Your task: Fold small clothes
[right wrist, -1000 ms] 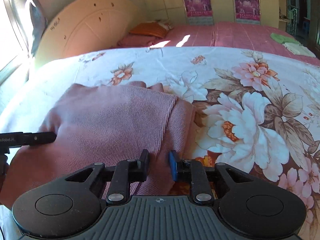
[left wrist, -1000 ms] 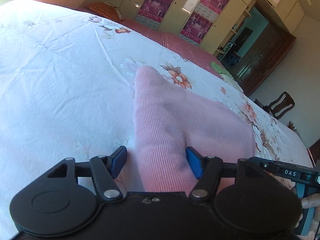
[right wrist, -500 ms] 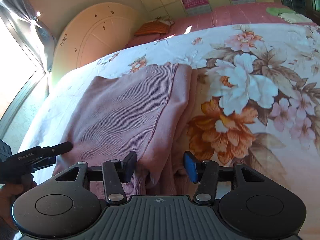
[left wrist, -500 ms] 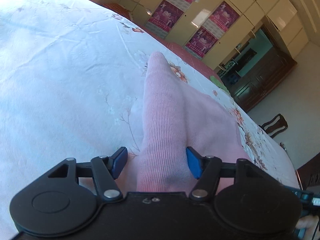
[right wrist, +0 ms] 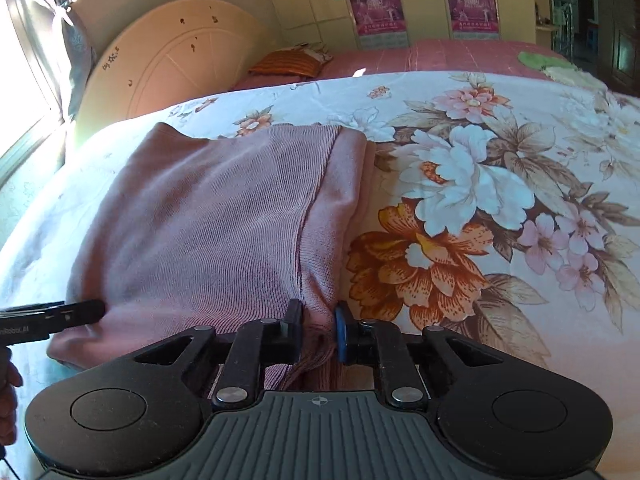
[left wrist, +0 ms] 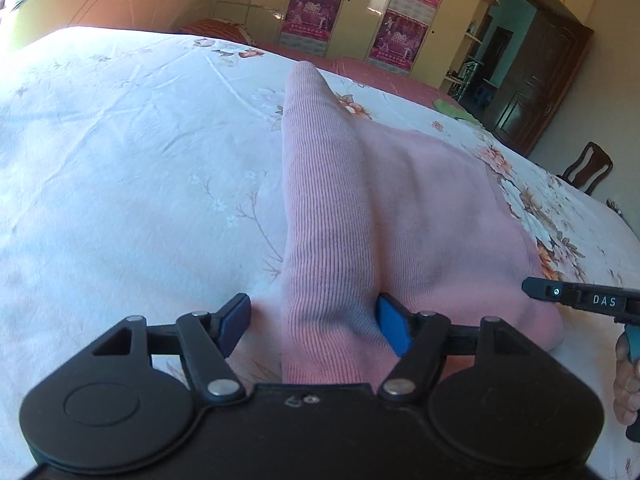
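I see pink knit sweater (right wrist: pixel 208 216) flat on floral bedsheet (right wrist: pixel 500 184), long axis running from my grippers toward headboard (right wrist: pixel 172 56). Right gripper (right wrist: pixel 318 334) fingers just closed narrow, pinching sweater's near edge. Left gripper (left wrist: pixel 314 326) fingers wide, just opened further, raised sweater fold between them, left pad not pressing.

Sweater (right wrist: pixel 224 224): pink, fine ribbed knit, no print. Sheet (right wrist: pixel 460 184): white ground; large flowers in white, pale pink and orange with brown leaves on one side, faint sparse sprigs on the other. Far bedcover (right wrist: pixel 448 56): dusty pink. Pillow (right wrist: pixel 290 63): orange with dark stripes. Wardrobe (left wrist: pixel 360 8): cream doors with magenta posters. Door (left wrist: pixel 536 84): dark brown. Both grippers: black bodies, blue pads (left wrist: pixel 394 328).
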Motion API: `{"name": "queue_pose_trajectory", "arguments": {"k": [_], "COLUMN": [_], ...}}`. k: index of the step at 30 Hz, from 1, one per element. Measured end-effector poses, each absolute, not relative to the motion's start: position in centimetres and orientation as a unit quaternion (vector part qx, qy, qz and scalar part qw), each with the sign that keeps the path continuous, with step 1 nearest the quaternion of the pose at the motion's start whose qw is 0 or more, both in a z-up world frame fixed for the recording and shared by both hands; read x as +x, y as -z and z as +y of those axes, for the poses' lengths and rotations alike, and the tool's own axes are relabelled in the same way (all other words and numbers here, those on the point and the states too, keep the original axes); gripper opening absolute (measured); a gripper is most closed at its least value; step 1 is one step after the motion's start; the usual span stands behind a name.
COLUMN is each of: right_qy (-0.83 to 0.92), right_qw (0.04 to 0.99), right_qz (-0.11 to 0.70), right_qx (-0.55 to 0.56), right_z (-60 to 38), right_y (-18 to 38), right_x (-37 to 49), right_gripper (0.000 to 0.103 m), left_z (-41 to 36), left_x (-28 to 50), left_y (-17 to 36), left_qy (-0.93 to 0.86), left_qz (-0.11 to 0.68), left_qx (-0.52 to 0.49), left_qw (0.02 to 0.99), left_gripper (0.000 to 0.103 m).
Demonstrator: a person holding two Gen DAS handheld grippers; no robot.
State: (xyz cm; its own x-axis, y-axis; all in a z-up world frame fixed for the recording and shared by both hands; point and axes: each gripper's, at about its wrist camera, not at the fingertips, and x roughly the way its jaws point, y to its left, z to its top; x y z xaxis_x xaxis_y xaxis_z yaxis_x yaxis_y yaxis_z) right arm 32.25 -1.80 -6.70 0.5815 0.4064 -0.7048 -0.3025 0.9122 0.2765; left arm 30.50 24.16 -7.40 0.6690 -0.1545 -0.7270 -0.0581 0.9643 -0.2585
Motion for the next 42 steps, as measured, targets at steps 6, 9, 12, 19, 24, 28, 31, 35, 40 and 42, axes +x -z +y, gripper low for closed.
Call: {"name": "queue_pose_trajectory", "arguments": {"k": [6, 9, 12, 19, 24, 28, 31, 35, 40, 42], "right_qy": [-0.185, -0.203, -0.210, -0.185, -0.179, -0.178, -0.165, -0.167, -0.168, -0.165], "right_qw": [0.895, 0.897, 0.887, 0.884, 0.886, 0.884, 0.886, 0.888, 0.889, 0.895], "right_qz": [0.400, 0.389, 0.410, 0.428, 0.427, 0.431, 0.430, 0.423, 0.413, 0.401], "right_qx": [0.072, 0.061, 0.036, 0.027, 0.011, 0.021, 0.048, 0.071, 0.101, 0.104], "right_z": [-2.6, -2.2, -0.9, -1.1, -0.6, -0.9, -2.3, -4.5, -7.5, -8.2], "right_y": [4.4, 3.2, 4.0, 7.0, 7.0, 7.0, 5.5, 4.1, 1.9, 0.6], "right_x": [30.1, 28.6, 28.3, 27.7, 27.7, 27.6, 26.1, 21.8, 14.9, 11.8], "right_gripper": [0.056, 0.056, 0.056, 0.056, 0.056, 0.061, 0.092, 0.103, 0.103, 0.103], "left_z": [22.8, 22.5, 22.6, 22.3, 22.1, 21.8, 20.9, 18.1, 14.5, 12.9], "left_x": [28.9, 27.8, 27.3, 26.5, 26.2, 26.0, 24.3, 20.0, 11.9, 9.2], "left_y": [6.5, 6.1, 6.5, 6.7, 6.9, 6.5, 5.2, 4.7, 1.7, 0.5], "left_qy": [0.011, 0.001, -0.003, -0.008, -0.016, -0.033, -0.047, -0.051, -0.029, -0.028], "left_qz": [0.419, 0.423, 0.427, 0.419, 0.412, 0.417, 0.408, 0.391, 0.340, 0.336], "left_qx": [-0.086, -0.082, -0.084, -0.071, -0.065, -0.063, -0.061, -0.039, -0.056, -0.044], "left_qw": [0.904, 0.902, 0.900, 0.905, 0.909, 0.906, 0.910, 0.918, 0.938, 0.940], "left_gripper": [0.071, 0.073, 0.075, 0.079, 0.080, 0.084, 0.088, 0.092, 0.091, 0.091]}}
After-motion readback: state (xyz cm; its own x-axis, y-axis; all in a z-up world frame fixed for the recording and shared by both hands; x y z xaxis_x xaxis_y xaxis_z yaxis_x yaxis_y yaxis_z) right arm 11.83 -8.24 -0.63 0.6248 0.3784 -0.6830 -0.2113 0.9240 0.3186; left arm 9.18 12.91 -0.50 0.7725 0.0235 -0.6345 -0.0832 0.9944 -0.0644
